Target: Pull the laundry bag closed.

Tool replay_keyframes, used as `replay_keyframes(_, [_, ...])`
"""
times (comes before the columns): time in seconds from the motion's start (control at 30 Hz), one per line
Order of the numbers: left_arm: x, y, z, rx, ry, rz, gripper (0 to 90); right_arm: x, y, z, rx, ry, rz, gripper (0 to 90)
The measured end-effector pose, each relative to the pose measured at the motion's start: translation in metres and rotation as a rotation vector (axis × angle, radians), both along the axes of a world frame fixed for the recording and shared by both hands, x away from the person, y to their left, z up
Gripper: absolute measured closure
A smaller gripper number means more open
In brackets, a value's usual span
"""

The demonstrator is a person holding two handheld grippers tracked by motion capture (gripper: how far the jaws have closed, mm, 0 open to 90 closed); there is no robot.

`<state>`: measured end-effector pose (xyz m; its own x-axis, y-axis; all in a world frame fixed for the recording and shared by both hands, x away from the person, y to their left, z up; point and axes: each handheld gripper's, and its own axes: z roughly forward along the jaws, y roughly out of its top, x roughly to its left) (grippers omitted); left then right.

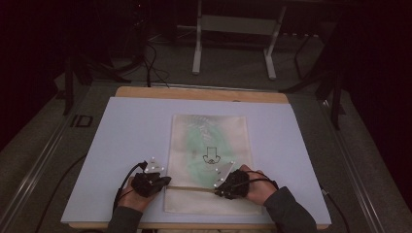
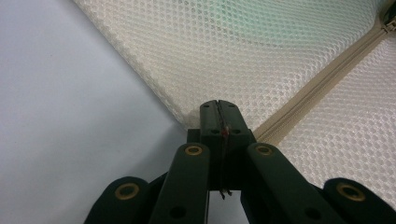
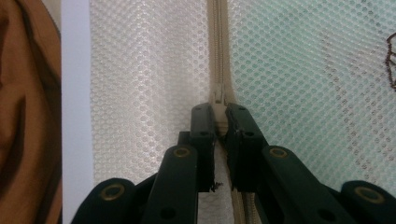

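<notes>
A cream mesh bag [image 1: 209, 145] with a green item inside lies flat on the white board [image 1: 131, 145]. A beige zipper [image 1: 192, 188] runs across its near end. My left gripper [image 1: 167, 180] is at the bag's left edge, where the zipper ends. Its jaws are shut on the bag's edge [image 2: 218, 109], with mesh [image 2: 233, 56] and zipper [image 2: 317, 88] beyond. My right gripper [image 1: 218, 187] is on the zipper line further right. It [image 3: 219, 114] is shut on the zipper pull [image 3: 218, 95], with closed zipper teeth [image 3: 218, 37] ahead.
The white board [image 2: 70, 116] rests on a wooden table [image 1: 204, 93]. Its near edge is close behind both hands. Something brown and cloth-like [image 3: 23, 116] lies past the board's edge. A white metal stand [image 1: 233, 29] and cables sit on the floor beyond the table.
</notes>
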<state>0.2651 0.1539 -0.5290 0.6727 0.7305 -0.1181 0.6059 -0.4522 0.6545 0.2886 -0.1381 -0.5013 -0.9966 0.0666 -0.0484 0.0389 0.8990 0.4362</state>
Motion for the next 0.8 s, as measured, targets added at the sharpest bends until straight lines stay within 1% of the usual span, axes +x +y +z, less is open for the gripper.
replay_keyframes(0.03, [0.000, 0.000, 0.000, 0.000, 0.000, 0.000, 89.6, 0.000, -0.001, 0.000, -0.007, -0.002, -0.002, 82.4])
replay_keyframes(0.07, [0.000, 0.000, 0.000, 0.000, -0.001, 0.000, 89.6, 0.000, -0.001, 0.000, -0.001, 0.003, -0.003, 82.4])
replay_keyframes(0.13, [0.000, 0.000, 0.000, 0.003, -0.001, -0.001, 89.6, -0.001, -0.003, 0.000, -0.013, 0.004, -0.010, 82.4])
replay_keyframes(0.17, [0.000, 0.000, 0.000, 0.003, -0.001, -0.001, 89.6, 0.000, -0.004, 0.000, -0.001, 0.003, -0.005, 82.4])
replay_keyframes(0.2, [0.000, 0.000, 0.000, 0.001, -0.001, 0.000, 89.6, 0.000, -0.004, 0.000, -0.009, 0.000, -0.009, 82.4])
replay_keyframes(0.4, [0.000, 0.000, 0.000, -0.002, 0.000, 0.002, 89.6, 0.000, -0.010, 0.000, -0.005, 0.004, -0.019, 82.4])
replay_keyframes(0.8, [0.000, 0.000, 0.000, 0.004, -0.001, -0.002, 89.6, -0.002, -0.018, -0.001, 0.010, 0.006, -0.033, 82.4])
